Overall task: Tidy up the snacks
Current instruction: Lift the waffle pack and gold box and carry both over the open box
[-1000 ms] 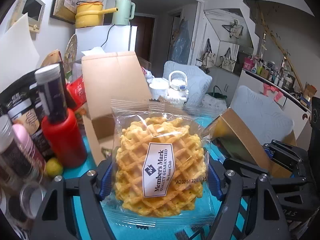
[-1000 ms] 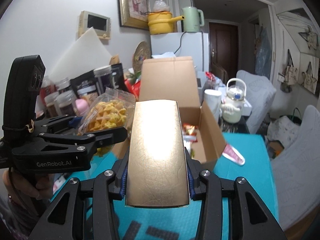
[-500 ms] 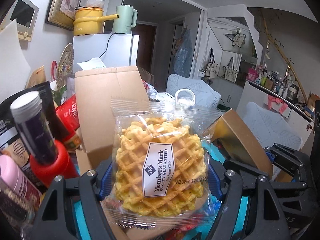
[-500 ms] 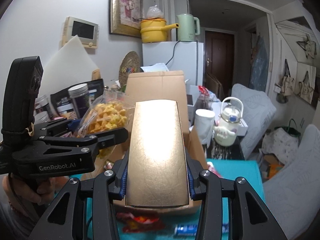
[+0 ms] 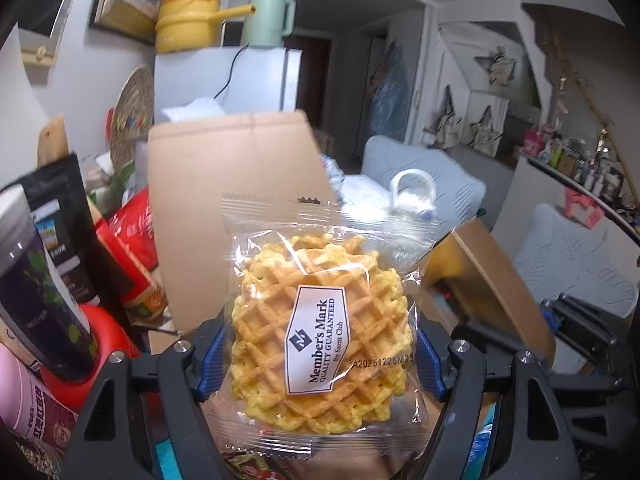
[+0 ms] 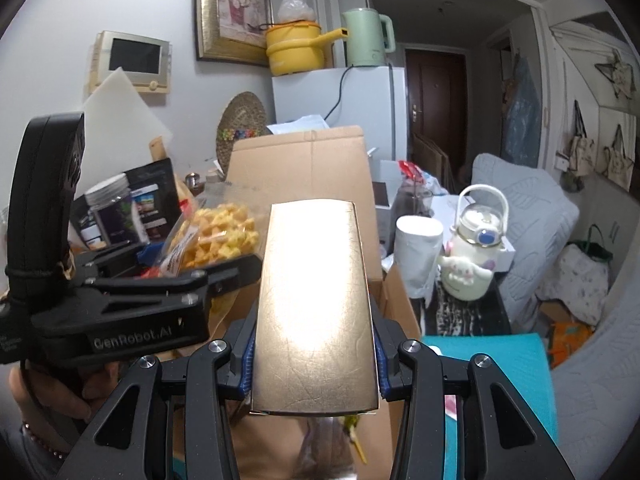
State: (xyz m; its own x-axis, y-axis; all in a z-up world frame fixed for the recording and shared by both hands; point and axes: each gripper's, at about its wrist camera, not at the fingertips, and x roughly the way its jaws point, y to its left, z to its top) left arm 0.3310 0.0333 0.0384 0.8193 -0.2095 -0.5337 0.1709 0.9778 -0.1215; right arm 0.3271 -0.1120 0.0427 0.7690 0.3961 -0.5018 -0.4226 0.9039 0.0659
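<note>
The left gripper (image 5: 320,344) is holding a waffle pack (image 5: 322,312) upright between its fingers (image 5: 212,344), the blue pads pressing on both sides of the clear wrapper. The white label is facing the camera. The pack is sitting in front of the raised flap of an open cardboard box (image 5: 224,200), above the box's opening.

The right gripper (image 6: 314,352) is gripping a gold packet (image 6: 314,304) with its fingers (image 6: 246,356) set fairly narrow, clamped on the packet's two long edges. The packet is pointing forward and is also hanging over the box (image 6: 300,160). In the right view the left gripper (image 6: 224,264) is showing just beside the packet, on its left, with the waffle pack (image 6: 220,236) poking out ahead; a hand (image 6: 52,396) is wrapping its handle.

To the left of the box, jars and bags are crowding the desk: a dark jar (image 5: 44,292), a red bag (image 5: 134,236). To the right, a white bottle (image 6: 472,256) and a paper roll (image 6: 418,256) are standing near each other. The teal desk (image 6: 500,364) is showing at the lower right.
</note>
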